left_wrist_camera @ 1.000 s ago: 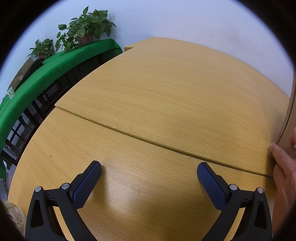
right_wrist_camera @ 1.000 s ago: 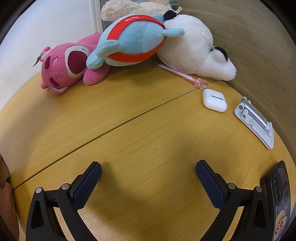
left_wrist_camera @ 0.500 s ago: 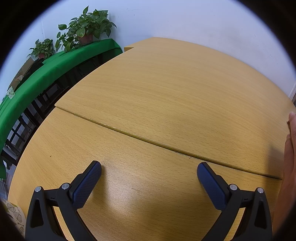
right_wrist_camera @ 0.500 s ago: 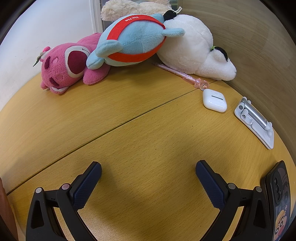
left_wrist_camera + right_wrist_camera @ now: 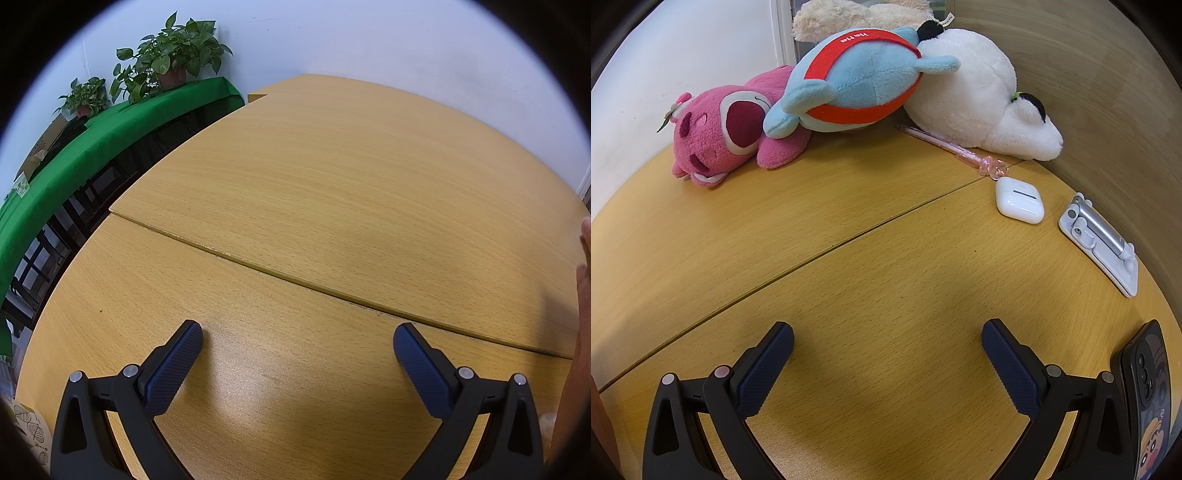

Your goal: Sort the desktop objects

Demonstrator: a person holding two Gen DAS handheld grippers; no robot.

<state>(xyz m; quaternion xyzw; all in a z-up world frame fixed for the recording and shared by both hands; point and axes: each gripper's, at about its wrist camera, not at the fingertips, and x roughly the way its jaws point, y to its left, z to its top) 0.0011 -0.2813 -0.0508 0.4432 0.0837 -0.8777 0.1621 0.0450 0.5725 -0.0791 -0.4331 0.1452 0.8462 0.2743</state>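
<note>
In the right wrist view, my right gripper (image 5: pixel 888 334) stands open over bare wood, holding nothing. Far ahead lie a pink plush bear (image 5: pixel 720 136), a blue and red plush (image 5: pixel 857 85) resting on it, and a white plush (image 5: pixel 979 107). A pink pen (image 5: pixel 949 147) lies in front of the white plush. To the right are a white earbud case (image 5: pixel 1019 201), a folded white phone stand (image 5: pixel 1100 240) and a phone (image 5: pixel 1148 391) in a cartoon case beside my right finger. My left gripper (image 5: pixel 297 336) is open above bare tabletop.
A wooden table (image 5: pixel 332 192) of two joined tops carries everything. A brown partition (image 5: pixel 1108 92) borders it on the right. Off its left edge stands a green-covered shelf (image 5: pixel 92 136) with potted plants (image 5: pixel 170 62). A person's hand (image 5: pixel 581 295) shows at the left view's right edge.
The hand at the left view's right edge has drawn back toward the border, and the brown board it held is gone from view. Both grippers stay still and open.
</note>
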